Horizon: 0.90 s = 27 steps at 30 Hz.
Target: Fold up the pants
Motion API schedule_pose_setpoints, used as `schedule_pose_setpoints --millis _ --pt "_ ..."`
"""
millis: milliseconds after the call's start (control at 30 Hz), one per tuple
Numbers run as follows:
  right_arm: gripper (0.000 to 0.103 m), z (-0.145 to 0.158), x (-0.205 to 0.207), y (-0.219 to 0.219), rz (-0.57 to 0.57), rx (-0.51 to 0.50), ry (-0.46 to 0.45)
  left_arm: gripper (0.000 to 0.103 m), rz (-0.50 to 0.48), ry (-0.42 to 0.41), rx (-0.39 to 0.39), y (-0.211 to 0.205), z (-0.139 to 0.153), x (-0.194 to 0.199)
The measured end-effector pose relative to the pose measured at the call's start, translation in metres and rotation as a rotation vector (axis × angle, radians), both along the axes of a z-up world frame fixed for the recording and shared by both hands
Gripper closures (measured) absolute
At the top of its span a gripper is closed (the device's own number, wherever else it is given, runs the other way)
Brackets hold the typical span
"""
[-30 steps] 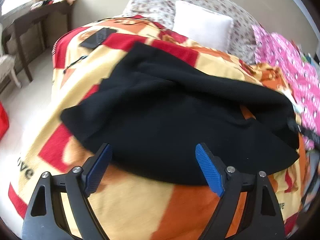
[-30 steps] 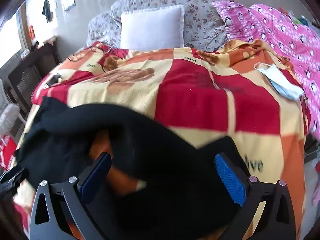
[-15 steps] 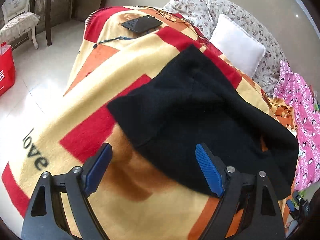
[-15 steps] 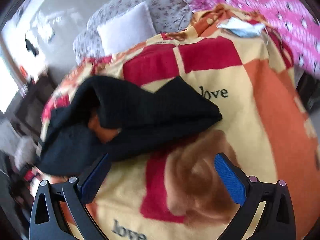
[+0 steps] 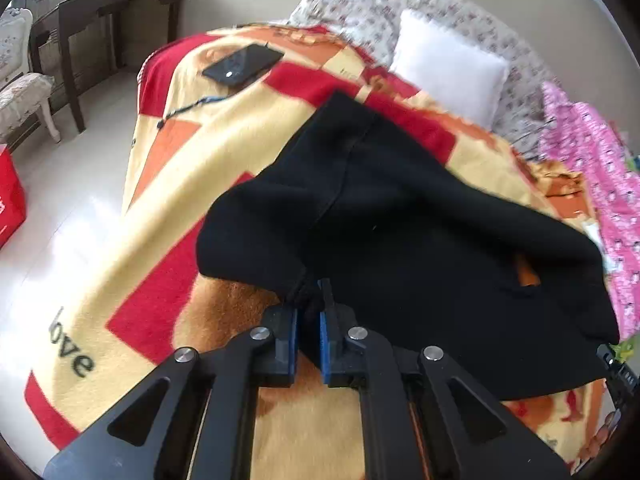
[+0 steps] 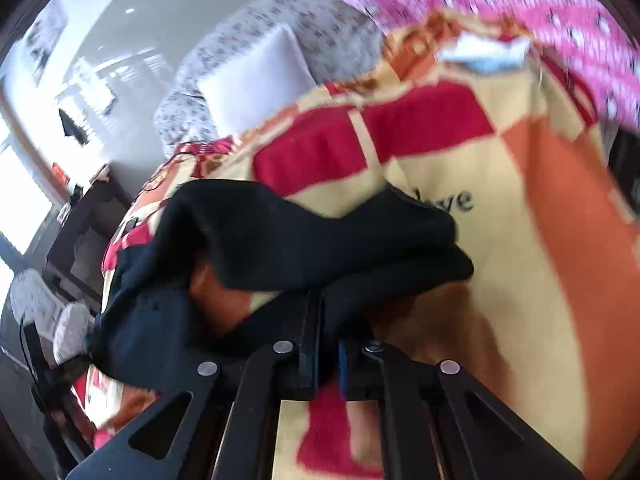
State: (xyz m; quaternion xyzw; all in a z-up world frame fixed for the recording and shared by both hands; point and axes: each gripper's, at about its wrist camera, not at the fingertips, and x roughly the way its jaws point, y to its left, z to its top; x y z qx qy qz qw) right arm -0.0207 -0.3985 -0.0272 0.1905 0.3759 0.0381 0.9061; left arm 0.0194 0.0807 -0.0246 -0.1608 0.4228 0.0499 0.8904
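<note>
Black pants (image 5: 400,216) lie loosely bunched on a bed covered by a red, orange and yellow blanket (image 5: 168,184). My left gripper (image 5: 308,312) is shut on the near edge of the pants, the cloth pinched between its blue pads. In the right wrist view the pants (image 6: 304,240) form a rumpled heap with an orange gap showing under a fold. My right gripper (image 6: 326,344) is shut on the near edge of the pants on its side.
A black phone (image 5: 242,65) with a cable lies on the blanket's far left. A white pillow (image 5: 448,72) and floral pillows stand at the headboard. A pink patterned blanket (image 5: 600,184) lies to the right. A dark desk (image 5: 100,12), a chair and a red bag stand on the left.
Both grippers were open half a second ago and have closed on the near edges of the pants. Both moved in closer to the cloth.
</note>
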Motion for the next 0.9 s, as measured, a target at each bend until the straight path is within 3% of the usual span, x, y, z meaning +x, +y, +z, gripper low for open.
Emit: schedule_pose_setpoints --millis 100,200,367,433,533,633,700,767,800,833,900 --pt "0.099 0.02 -0.033 0.005 0.028 -0.042 -0.033 0.097 -0.047 -0.043 -0.004 0.003 0.017 -0.022" --pt "0.096 0.02 -0.061 0.006 0.054 -0.072 -0.003 0.097 -0.062 -0.033 -0.003 0.007 0.017 -0.041" --pt "0.065 -0.02 -0.084 -0.003 0.065 -0.134 0.183 0.097 -0.055 0.064 -0.003 0.021 -0.014 -0.05" --pt "0.059 -0.017 -0.091 -0.017 0.014 -0.129 0.184 0.096 -0.056 0.08 -0.022 0.024 -0.018 -0.051" --pt "0.029 0.003 -0.097 -0.044 -0.127 -0.173 0.12 0.095 -0.058 0.049 0.007 0.02 -0.01 -0.054" --pt "0.029 0.002 -0.075 -0.057 -0.146 -0.189 0.105 0.095 -0.059 0.041 0.041 0.012 -0.005 -0.052" --pt "0.033 -0.006 -0.055 -0.056 -0.114 -0.191 0.114 0.095 -0.056 0.047 0.049 0.011 -0.005 -0.05" --pt "0.06 -0.025 -0.035 -0.046 -0.08 -0.22 0.155 0.095 -0.051 0.056 0.047 0.011 -0.007 -0.049" --pt "0.074 -0.024 -0.032 -0.04 -0.083 -0.279 0.119 0.094 -0.05 0.059 0.044 0.012 -0.008 -0.049" --pt "0.101 -0.024 -0.03 -0.038 -0.063 -0.288 0.113 0.094 -0.049 0.062 0.041 0.013 -0.009 -0.049" --pt "0.101 -0.021 -0.025 -0.033 -0.033 -0.28 0.111 0.094 -0.05 0.062 0.039 0.014 -0.006 -0.049"
